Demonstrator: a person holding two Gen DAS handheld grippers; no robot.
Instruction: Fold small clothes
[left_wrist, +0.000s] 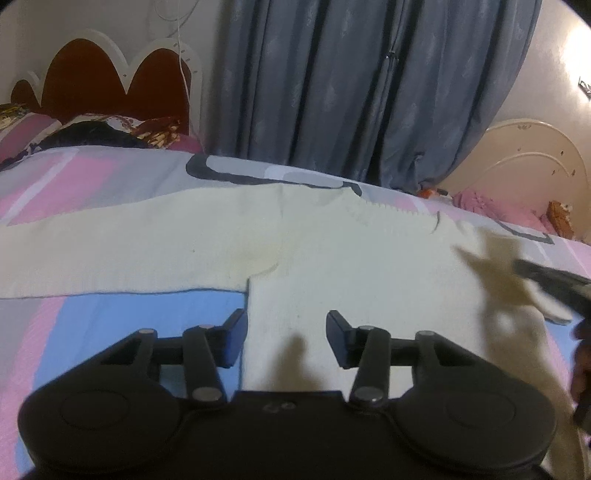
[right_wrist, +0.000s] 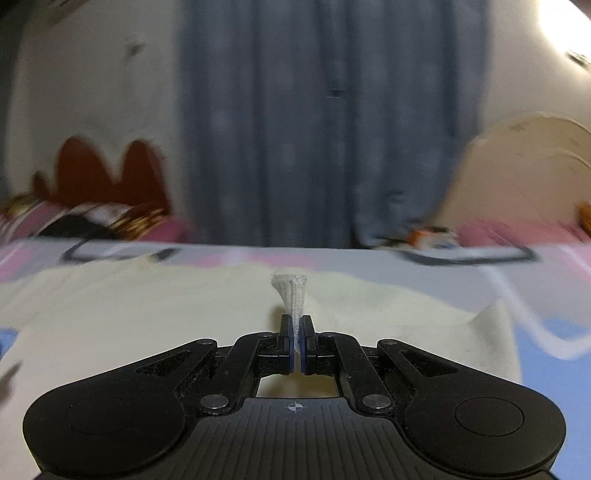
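Observation:
A cream knitted sweater (left_wrist: 332, 258) lies flat on the bed, one sleeve stretched out to the left. My left gripper (left_wrist: 286, 339) is open and empty, hovering over the sweater's left side seam below the armpit. My right gripper (right_wrist: 296, 332) is shut on a pinched fold of the sweater (right_wrist: 293, 295), which sticks up between the pads. In the left wrist view the right gripper (left_wrist: 554, 284) shows blurred at the right edge, over the sweater's right side. The right wrist view is motion-blurred.
The bed sheet (left_wrist: 110, 325) has pink, blue and grey patches. Pillows and a dark red headboard (left_wrist: 103, 85) stand at the back left. A grey-blue curtain (left_wrist: 351, 92) hangs behind the bed. A cream headboard (left_wrist: 524, 158) stands at the back right.

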